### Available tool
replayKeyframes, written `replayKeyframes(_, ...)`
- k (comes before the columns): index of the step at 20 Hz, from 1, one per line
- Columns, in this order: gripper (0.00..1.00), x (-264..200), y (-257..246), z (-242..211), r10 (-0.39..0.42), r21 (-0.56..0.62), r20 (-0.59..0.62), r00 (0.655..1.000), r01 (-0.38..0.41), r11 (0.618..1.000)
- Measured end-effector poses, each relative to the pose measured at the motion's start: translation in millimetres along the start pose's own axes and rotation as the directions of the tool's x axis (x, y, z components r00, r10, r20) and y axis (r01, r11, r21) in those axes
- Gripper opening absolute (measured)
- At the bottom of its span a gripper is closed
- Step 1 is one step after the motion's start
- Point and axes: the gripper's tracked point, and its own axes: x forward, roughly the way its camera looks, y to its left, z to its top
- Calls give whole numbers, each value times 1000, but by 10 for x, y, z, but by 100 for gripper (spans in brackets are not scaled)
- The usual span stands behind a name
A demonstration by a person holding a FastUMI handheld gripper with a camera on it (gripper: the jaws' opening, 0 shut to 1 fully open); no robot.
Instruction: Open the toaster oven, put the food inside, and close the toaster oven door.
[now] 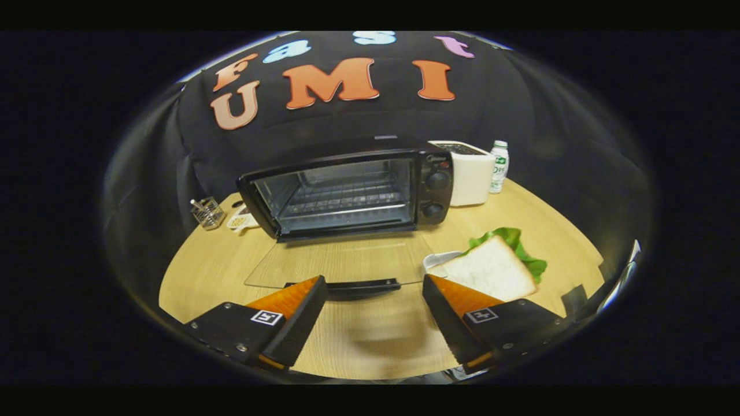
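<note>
A black toaster oven (pixel 352 188) stands at the back of the round wooden table (pixel 214 266). Its glass door (pixel 341 260) is swung fully down and lies flat toward me, showing the wire rack (pixel 341 199) inside. The door's dark handle (pixel 361 286) sits just ahead of my gripper (pixel 374 289), between the two fingertips and not touched by them. My gripper is open with nothing in it. A sandwich of white bread and green lettuce (pixel 497 266) rests on a white plate (pixel 433 261) just beyond the right finger (pixel 448 303).
A white toaster-like appliance (pixel 471 173) and a small bottle (pixel 499 166) stand right of the oven. Left of the oven are a small wire holder (pixel 208 212) and a flat white item (pixel 243 221). Black cloth walls close in the table.
</note>
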Motion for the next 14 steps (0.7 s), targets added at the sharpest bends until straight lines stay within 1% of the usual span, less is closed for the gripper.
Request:
replayKeyframes(5, 99, -277, -620, 319, -11, -8, -9, 1000, 11, 1000)
replayKeyframes(9, 98, -365, -1168, 401, -33, -37, -52, 998, 31, 999)
replayKeyframes(11, 99, -330, -1364, 392, -17, -30, -94, 995, 14, 999)
replayKeyframes(14, 99, -169, -1565, 311, 39, 15, -177, 983, -37, 999)
